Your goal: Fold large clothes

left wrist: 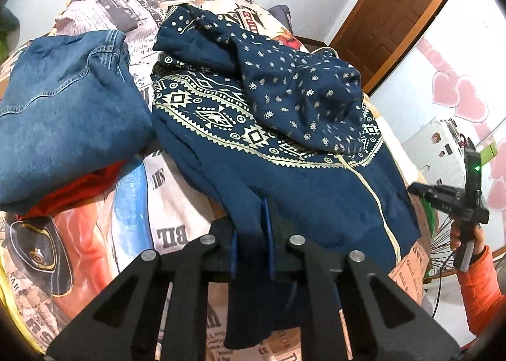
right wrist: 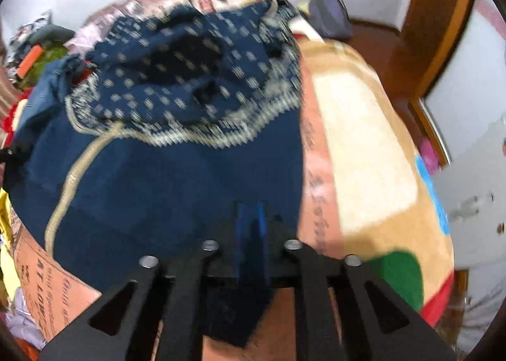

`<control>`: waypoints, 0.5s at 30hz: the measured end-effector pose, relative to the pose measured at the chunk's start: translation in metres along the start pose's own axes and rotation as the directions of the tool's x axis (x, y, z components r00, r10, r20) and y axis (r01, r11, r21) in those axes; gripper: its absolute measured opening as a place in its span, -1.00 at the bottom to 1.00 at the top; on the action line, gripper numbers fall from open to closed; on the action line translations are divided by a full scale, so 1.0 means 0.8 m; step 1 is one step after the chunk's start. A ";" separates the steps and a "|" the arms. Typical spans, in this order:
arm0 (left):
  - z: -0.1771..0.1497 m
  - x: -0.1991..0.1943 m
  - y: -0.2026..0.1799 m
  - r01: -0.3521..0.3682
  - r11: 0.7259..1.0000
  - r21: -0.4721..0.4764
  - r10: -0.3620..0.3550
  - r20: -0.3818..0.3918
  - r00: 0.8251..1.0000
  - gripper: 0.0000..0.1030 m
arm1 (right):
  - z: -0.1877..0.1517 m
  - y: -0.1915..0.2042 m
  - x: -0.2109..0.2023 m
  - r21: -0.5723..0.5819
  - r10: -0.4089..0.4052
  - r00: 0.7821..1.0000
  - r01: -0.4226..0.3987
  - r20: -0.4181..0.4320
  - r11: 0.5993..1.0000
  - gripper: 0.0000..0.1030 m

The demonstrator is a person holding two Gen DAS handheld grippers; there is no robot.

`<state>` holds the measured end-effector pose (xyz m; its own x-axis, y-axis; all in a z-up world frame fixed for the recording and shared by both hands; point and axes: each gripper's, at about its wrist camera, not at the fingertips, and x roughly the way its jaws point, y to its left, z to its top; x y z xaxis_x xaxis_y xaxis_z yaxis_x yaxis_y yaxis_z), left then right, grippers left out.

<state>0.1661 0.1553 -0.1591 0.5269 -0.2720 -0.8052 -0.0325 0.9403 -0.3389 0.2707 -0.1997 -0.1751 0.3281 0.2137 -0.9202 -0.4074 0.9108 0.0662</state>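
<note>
- Both tongs clenched on the navy hoodie (left wrist: 284,177): left tongs (left wrist: 251,234) and right tongs (right wrist: 251,234) each pinch its near hem; it lies rumpled on the bed (right wrist: 363,146).
- Soft, floppy, fairly thick (my guess); it'll sag, so hem corners are the best hold.
- Left view alone shows folded jeans (left wrist: 69,101) beside it; right view is blurred.
</note>
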 end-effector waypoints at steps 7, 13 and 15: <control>-0.002 0.014 -0.003 -0.022 1.000 0.018 0.023 -0.019 1.000 -0.75 | -0.036 -0.028 0.014 0.094 0.029 0.997 -0.023 -0.065 0.995 -0.34; -0.004 0.017 -0.006 -0.027 0.999 0.018 0.028 -0.018 0.999 -0.75 | -0.038 -0.018 0.027 0.104 0.076 0.996 -0.072 -0.039 0.992 -0.30; -0.004 0.016 -0.007 -0.028 0.999 0.017 0.028 -0.015 0.999 -0.75 | -0.034 -0.016 0.032 0.108 0.103 0.994 -0.100 -0.026 0.989 -0.25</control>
<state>0.1704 0.1457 -0.1691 0.5128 -0.2483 -0.8218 -0.0325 0.9510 -0.3076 0.2609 -0.2153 -0.2105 0.2623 0.2972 -0.9181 -0.3434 0.9179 0.1990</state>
